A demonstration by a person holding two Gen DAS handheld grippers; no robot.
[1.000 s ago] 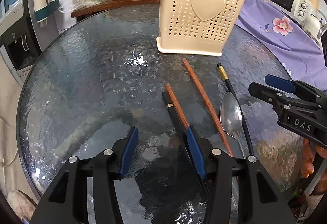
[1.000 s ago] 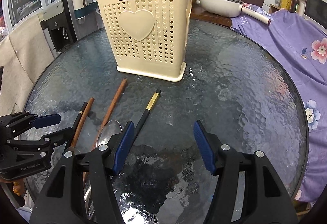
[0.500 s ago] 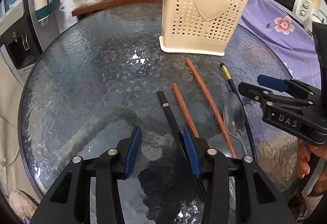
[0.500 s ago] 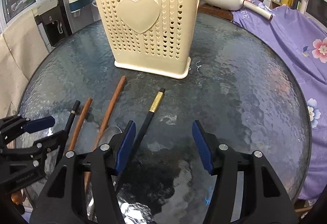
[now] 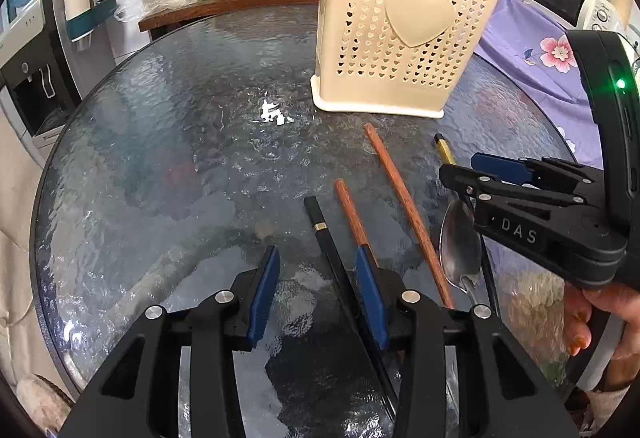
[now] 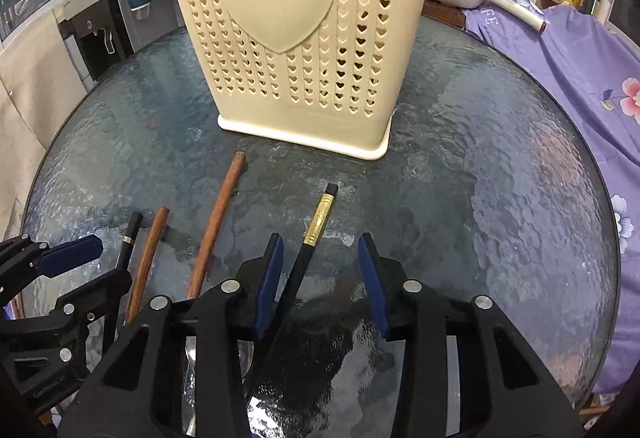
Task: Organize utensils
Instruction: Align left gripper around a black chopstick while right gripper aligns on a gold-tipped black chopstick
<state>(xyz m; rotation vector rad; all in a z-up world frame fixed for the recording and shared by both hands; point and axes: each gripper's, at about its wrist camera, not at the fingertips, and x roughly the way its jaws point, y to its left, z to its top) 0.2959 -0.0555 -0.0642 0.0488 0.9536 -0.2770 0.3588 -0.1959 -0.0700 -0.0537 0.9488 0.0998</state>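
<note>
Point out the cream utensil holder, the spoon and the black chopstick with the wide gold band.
Cream utensil holder (image 6: 296, 50): right wrist view, on the raised heart on its front wall.
Spoon (image 5: 460, 246): left wrist view, on its bowl.
Black chopstick with the wide gold band (image 6: 318, 220): right wrist view, on the gold band.

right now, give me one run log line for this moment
left gripper: closing round black chopstick, no grip | right gripper: closing round gold-banded chopstick, no grip | holder: upright
</note>
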